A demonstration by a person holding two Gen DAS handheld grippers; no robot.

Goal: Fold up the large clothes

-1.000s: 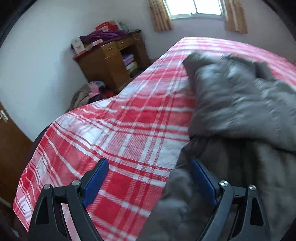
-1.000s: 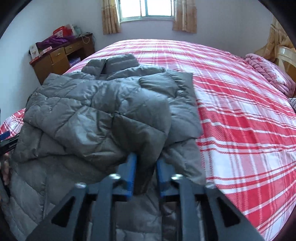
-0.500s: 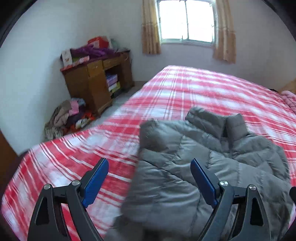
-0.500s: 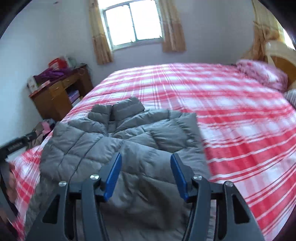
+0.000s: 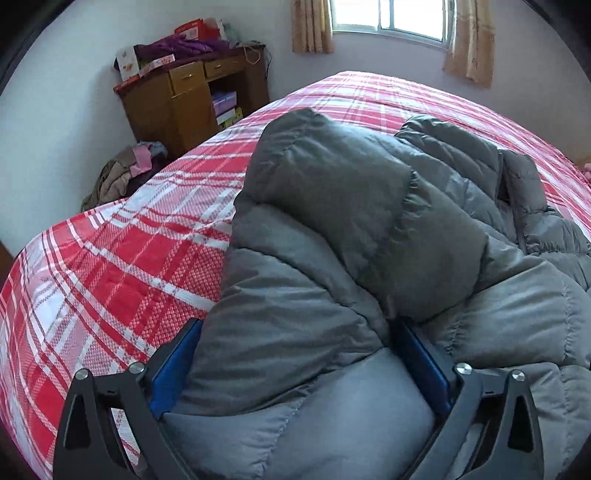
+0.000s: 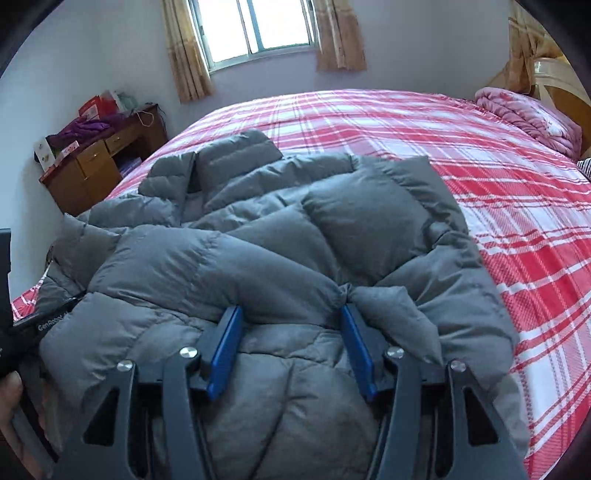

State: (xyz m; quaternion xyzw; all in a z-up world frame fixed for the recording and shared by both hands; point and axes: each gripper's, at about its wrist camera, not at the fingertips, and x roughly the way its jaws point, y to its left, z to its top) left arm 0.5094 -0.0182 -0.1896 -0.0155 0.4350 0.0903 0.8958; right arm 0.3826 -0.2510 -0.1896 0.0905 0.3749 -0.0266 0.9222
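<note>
While the grey puffer jacket (image 6: 280, 236) lies spread over the near left part of the bed (image 6: 517, 221), on the red and white checked cover, both grippers are down at its near edge. With its jaws spread as wide as they go, having just been opening, the left gripper (image 5: 295, 369) has a thick bulge of padding filling the gap between the blue pads (image 5: 173, 373); the fabric touches both pads, yet I cannot tell whether they are pressing on it or the jacket is just puffing up between them. Standing partly apart, the right gripper (image 6: 291, 350) has its jaws released, with flat quilting lying between the blue pads (image 6: 225, 350) and nothing pinched. One sleeve (image 5: 351, 206) is folded over the body of the jacket on the left side, and the other sleeve (image 6: 369, 221) lies across the right side. Its collar (image 6: 221, 155) points away toward the window (image 6: 258, 26) on the far wall. A wooden desk (image 5: 184, 99) piled with boxes and purple cloth stands against the wall left of the bed, with a heap of clothes (image 5: 125, 173) on the floor beside it. Far off to the right, at the head of the bed, a pink quilt (image 6: 528, 118) sits rolled up
</note>
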